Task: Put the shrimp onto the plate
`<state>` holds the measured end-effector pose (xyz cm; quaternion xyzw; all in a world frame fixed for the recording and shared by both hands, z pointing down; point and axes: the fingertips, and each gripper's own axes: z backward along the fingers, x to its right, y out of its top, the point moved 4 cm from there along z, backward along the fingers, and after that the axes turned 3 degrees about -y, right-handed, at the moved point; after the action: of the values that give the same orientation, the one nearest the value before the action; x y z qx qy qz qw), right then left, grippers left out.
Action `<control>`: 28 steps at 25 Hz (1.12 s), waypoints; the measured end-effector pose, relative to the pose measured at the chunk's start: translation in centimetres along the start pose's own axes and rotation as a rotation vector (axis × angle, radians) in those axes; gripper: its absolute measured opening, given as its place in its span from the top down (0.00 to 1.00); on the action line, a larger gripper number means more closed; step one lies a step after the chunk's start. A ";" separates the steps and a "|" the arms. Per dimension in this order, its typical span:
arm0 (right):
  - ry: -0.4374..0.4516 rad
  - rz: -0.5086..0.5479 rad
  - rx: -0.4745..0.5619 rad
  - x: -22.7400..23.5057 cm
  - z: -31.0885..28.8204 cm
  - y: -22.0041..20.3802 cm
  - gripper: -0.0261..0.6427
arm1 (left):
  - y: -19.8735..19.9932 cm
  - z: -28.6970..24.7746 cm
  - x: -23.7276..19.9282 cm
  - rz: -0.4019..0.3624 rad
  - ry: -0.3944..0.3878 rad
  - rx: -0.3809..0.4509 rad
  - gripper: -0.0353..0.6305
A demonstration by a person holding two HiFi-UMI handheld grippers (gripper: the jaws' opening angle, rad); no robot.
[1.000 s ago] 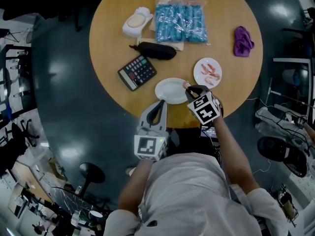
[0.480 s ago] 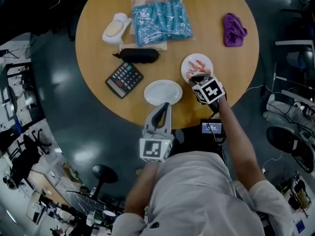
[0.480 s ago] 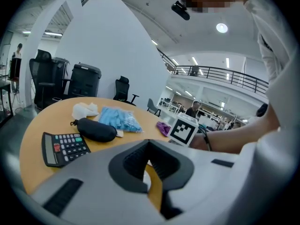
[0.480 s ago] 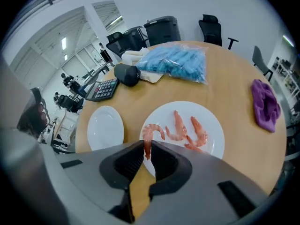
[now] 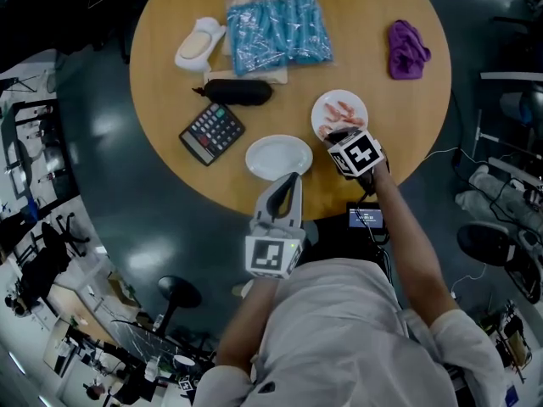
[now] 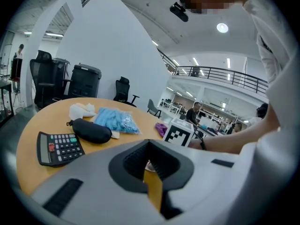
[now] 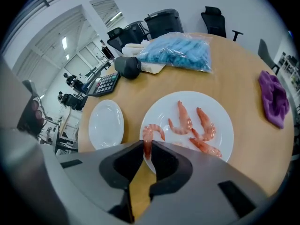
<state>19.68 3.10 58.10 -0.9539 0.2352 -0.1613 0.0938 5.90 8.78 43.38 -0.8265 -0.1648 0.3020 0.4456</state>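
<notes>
My right gripper (image 7: 149, 146) is shut on a pink shrimp (image 7: 146, 139), held upright by its tail end over the near-left rim of a white plate (image 7: 220, 111). Three more shrimps (image 7: 183, 118) lie on that plate. In the head view the right gripper (image 5: 333, 134) sits at the near edge of this plate (image 5: 321, 107). An empty white plate (image 5: 278, 157) lies to its left on the round wooden table. My left gripper (image 5: 290, 179) hovers at the near rim of the empty plate, jaws together with nothing in them.
A calculator (image 5: 211, 132), a black case (image 5: 237, 92), a blue packet (image 5: 277, 26) and a white bundle (image 5: 200, 45) lie at the table's far left. A purple cloth (image 5: 408, 49) lies far right. The table's front edge (image 5: 322, 206) runs just below both grippers.
The right gripper has moved right, from the empty plate's right rim to the near edge of the shrimp plate. The left gripper stays by the empty plate.
</notes>
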 end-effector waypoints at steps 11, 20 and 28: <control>-0.040 -0.028 0.022 0.3 0.4 -0.1 0.85 | -0.1 1.2 -0.2 -0.007 0.009 0.005 0.94; -0.130 0.013 0.157 -0.1 5.0 0.5 0.84 | 0.7 3.2 -0.3 -0.028 0.000 0.031 0.94; -0.499 0.163 1.111 -4.9 29.7 0.2 0.91 | 6.6 6.1 1.5 -0.127 -0.056 0.161 0.94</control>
<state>25.96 8.38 29.13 -0.7503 0.1589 -0.0241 0.6413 3.14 9.89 34.72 -0.7670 -0.2043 0.3086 0.5241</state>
